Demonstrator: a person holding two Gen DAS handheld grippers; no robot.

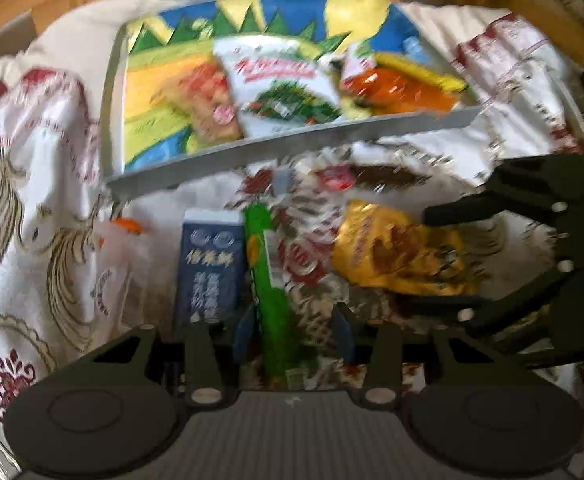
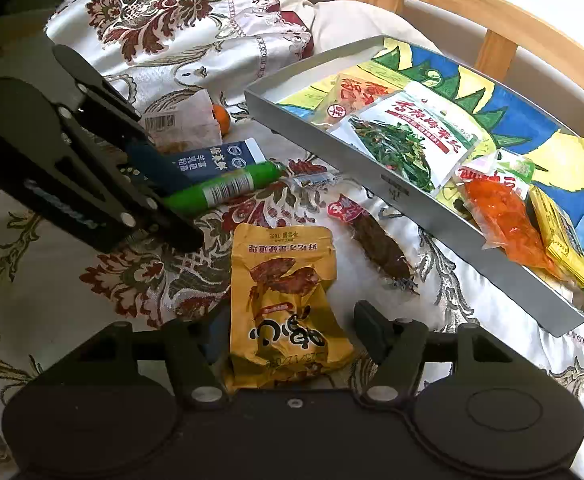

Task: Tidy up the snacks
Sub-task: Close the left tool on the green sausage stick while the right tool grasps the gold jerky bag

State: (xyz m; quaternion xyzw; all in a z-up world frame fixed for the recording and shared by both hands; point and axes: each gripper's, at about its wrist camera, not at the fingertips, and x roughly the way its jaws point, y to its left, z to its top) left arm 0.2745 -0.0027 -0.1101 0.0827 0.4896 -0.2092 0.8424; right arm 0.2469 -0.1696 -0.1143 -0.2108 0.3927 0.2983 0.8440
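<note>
Left wrist view: heavy motion blur throughout. Right wrist view: sharp, bright daylight, soft shadows. Fisheye bending at edges in both.

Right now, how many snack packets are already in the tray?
4 in the tray: a red packet at the far end, a white greens packet mid-tray, an orange packet and a yellow packet at the near end. Others may hide underneath.

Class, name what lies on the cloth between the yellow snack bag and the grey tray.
A dark brown sausage-like snack, clearest in the right wrist view, between bag and tray.
</note>
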